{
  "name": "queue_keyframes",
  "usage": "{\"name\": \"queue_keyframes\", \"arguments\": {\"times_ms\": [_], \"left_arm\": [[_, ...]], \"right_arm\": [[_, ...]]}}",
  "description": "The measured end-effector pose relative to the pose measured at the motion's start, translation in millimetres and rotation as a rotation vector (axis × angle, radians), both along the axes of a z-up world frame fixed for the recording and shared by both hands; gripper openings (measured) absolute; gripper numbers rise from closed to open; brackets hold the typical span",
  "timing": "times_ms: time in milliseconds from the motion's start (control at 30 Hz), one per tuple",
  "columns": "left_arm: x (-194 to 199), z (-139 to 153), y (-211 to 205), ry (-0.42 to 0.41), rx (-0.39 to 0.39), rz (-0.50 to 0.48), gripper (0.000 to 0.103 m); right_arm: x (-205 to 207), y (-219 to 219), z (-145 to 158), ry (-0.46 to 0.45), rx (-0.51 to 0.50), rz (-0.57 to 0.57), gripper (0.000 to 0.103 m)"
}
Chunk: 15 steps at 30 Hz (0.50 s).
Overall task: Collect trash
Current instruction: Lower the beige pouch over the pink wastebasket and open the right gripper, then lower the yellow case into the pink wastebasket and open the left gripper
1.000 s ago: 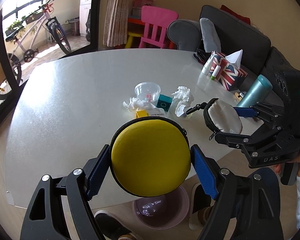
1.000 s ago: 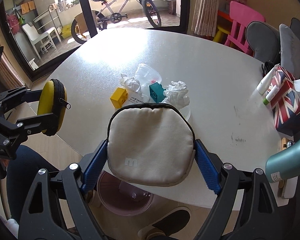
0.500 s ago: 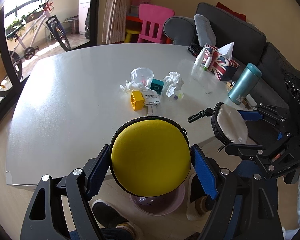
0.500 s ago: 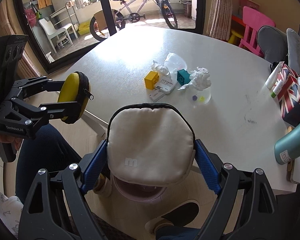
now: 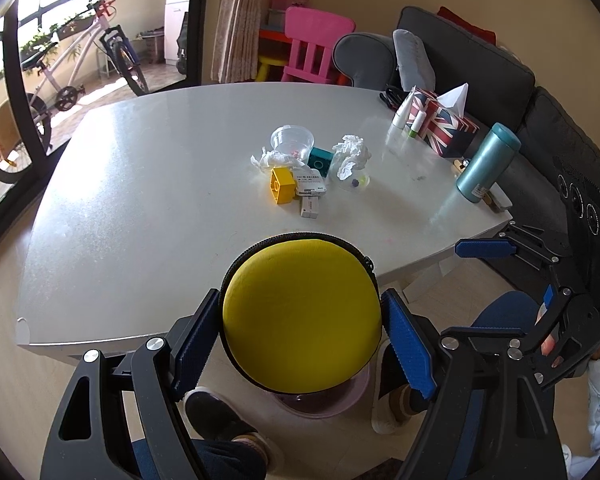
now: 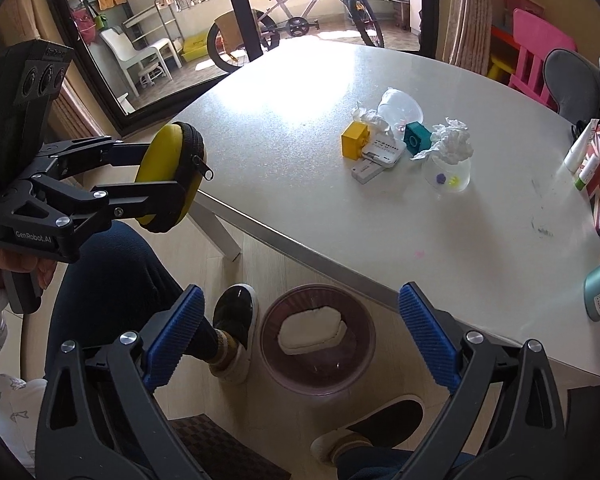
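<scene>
The white desk fills both views, and everything else sits relative to it. Below its near edge, on the floor, stands the round purple bin, with the beige pouch lying inside it. Above the bin hangs the right gripper; its jaws have just been opening and now stand wide, with nothing between the blue pads. Off the desk's near edge, the left gripper is clamped on the round yellow zip case, pads pressing both sides of it. Near the desk's middle lies a small cluster: a yellow block, a teal block, a clear plastic cup, crumpled tissues and a flat white packet whose print is too small to read. Toward the desk's far right edge stand a flag-patterned tissue box and a teal flask.
</scene>
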State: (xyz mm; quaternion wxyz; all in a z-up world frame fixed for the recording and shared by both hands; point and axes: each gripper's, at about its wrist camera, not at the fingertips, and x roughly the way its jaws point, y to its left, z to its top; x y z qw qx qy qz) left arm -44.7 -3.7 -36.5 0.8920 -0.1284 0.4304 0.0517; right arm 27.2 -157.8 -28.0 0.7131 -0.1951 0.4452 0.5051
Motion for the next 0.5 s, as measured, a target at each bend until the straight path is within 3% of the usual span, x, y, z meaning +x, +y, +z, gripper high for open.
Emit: {"name": "queue_keyframes", "arguments": {"times_ms": [500], "left_arm": [[12,-17,-29,0.052,-0.018,-0.102,0.077]], "right_arm": [[18,-31,9,-0.029,0.002,-0.105,0.097]]}}
